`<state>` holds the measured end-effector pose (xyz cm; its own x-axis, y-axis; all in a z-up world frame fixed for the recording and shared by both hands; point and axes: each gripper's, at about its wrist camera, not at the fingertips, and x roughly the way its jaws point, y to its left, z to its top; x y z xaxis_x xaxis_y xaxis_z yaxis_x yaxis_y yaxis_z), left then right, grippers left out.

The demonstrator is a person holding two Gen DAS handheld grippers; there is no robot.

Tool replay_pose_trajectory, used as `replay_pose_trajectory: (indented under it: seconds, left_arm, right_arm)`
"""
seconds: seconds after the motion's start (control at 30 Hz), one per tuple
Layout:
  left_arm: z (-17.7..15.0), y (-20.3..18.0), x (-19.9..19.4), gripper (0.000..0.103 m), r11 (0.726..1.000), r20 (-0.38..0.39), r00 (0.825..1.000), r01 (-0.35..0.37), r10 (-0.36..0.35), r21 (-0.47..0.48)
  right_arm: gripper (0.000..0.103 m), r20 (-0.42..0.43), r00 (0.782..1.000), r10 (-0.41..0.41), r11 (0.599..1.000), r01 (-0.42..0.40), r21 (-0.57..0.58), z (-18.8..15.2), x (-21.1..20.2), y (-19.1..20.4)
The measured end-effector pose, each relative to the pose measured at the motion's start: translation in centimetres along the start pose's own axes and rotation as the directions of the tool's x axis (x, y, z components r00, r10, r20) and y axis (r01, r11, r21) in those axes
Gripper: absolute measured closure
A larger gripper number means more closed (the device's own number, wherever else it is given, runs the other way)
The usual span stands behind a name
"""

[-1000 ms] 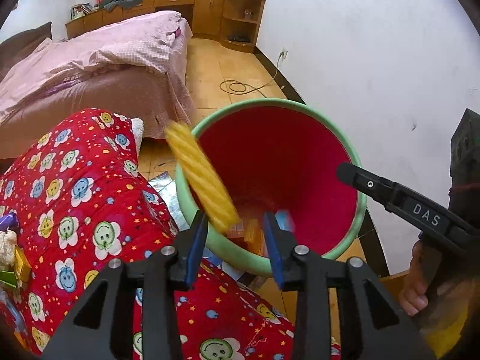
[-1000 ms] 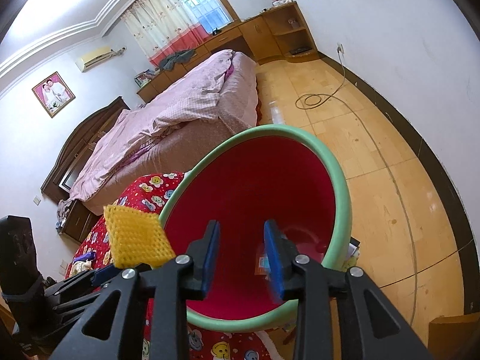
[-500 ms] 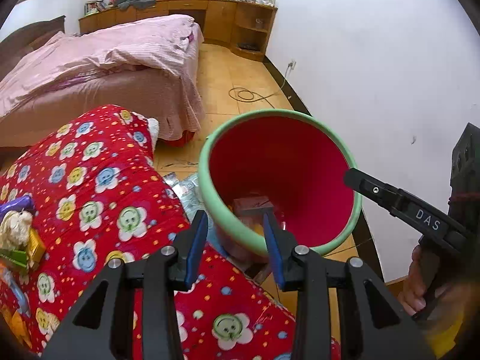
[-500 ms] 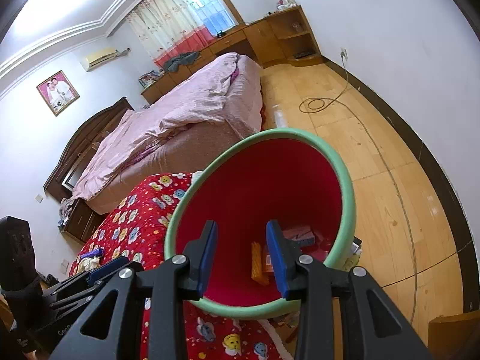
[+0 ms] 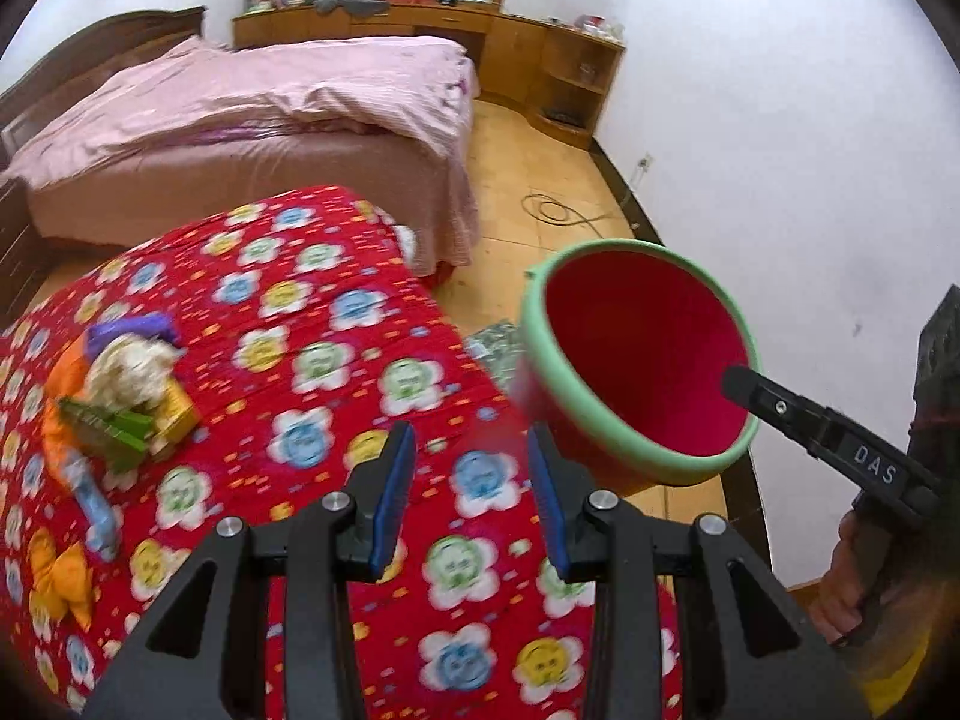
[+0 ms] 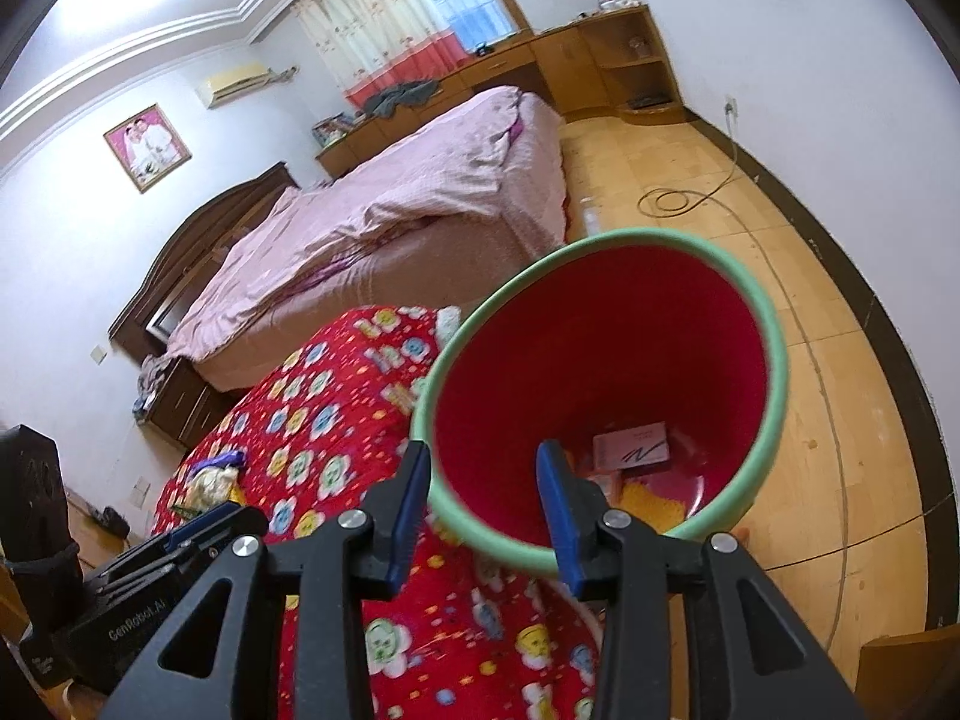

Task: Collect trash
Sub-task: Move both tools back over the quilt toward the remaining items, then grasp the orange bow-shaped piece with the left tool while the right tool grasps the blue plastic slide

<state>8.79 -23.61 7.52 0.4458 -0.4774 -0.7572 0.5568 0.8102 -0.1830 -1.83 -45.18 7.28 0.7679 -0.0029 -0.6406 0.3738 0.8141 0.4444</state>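
Note:
A red bin with a green rim (image 5: 618, 444) (image 6: 774, 384) stands on the floor beside the table with the red flowered cloth (image 5: 336, 360) (image 6: 324, 414). In the right wrist view a yellow net piece (image 6: 651, 507) and a pink card (image 6: 630, 445) lie in the bin. A heap of trash (image 5: 120, 396) lies on the cloth at the left; it also shows in the right wrist view (image 6: 210, 483). My left gripper (image 5: 471, 492) is open and empty above the cloth. My right gripper (image 6: 483, 510) is open and empty, straddling the near rim of the bin.
A bed with a pink cover (image 5: 252, 114) (image 6: 384, 222) stands behind the table. A cable (image 5: 552, 210) lies coiled on the wooden floor by the white wall. Wooden cabinets (image 5: 540, 60) line the far wall. Orange wrappers (image 5: 60, 576) lie at the cloth's left edge.
The yellow net piece dropped from my left gripper into the bin. My left gripper then swung left over the cloth, so the trash heap came into view. My right gripper stayed by the bin.

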Motion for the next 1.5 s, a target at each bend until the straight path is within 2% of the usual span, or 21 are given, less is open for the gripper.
replay_pose_trajectory:
  seconds: [0.27, 0.47, 0.6, 0.8, 1.03, 1.13, 1.27, 1.5]
  left_arm:
    - [-1.4, 5.3, -2.8, 0.065, 0.992, 0.021, 0.996, -0.082, 0.084, -0.100]
    - [-3.0, 9.7, -4.4, 0.065, 0.972, 0.018, 0.986, -0.162, 0.168, -0.169]
    - [-4.2, 12.8, -5.4, 0.065, 0.951, 0.008, 0.973, -0.222, 0.229, -0.216]
    - [-6.1, 17.0, -6.8, 0.065, 0.914, -0.016, 0.959, -0.274, 0.282, -0.299]
    - [-8.1, 21.3, -7.7, 0.065, 0.861, -0.063, 0.929, -0.362, 0.364, -0.358]
    - [-8.9, 23.0, -7.7, 0.063, 0.840, -0.084, 0.924, -0.374, 0.372, -0.393]
    - [-9.7, 24.6, -7.2, 0.056, 0.822, -0.108, 0.925, -0.374, 0.365, -0.429]
    - [-10.4, 25.4, -6.0, 0.052, 0.819, -0.108, 0.946, -0.320, 0.306, -0.476]
  right_arm:
    - [0.060, -0.052, 0.997, 0.051, 0.997, -0.054, -0.055, -1.8, 0.7, 4.0]
    - [0.060, -0.099, 0.992, 0.084, 0.991, -0.094, -0.098, -3.1, 2.0, 6.8]
    - [0.060, -0.134, 0.986, 0.098, 0.986, -0.115, -0.122, -3.9, 3.1, 8.6]
    - [0.059, -0.177, 0.976, 0.125, 0.976, -0.154, -0.154, -5.1, 4.4, 11.1]
    - [0.057, -0.221, 0.964, 0.146, 0.964, -0.189, -0.185, -6.4, 5.9, 13.7]
    - [0.057, -0.238, 0.960, 0.147, 0.960, -0.196, -0.201, -7.0, 6.4, 14.8]
    - [0.056, -0.257, 0.955, 0.150, 0.955, -0.207, -0.213, -7.5, 7.0, 15.8]
    - [0.055, -0.286, 0.947, 0.143, 0.948, -0.214, -0.237, -8.2, 8.1, 17.2]
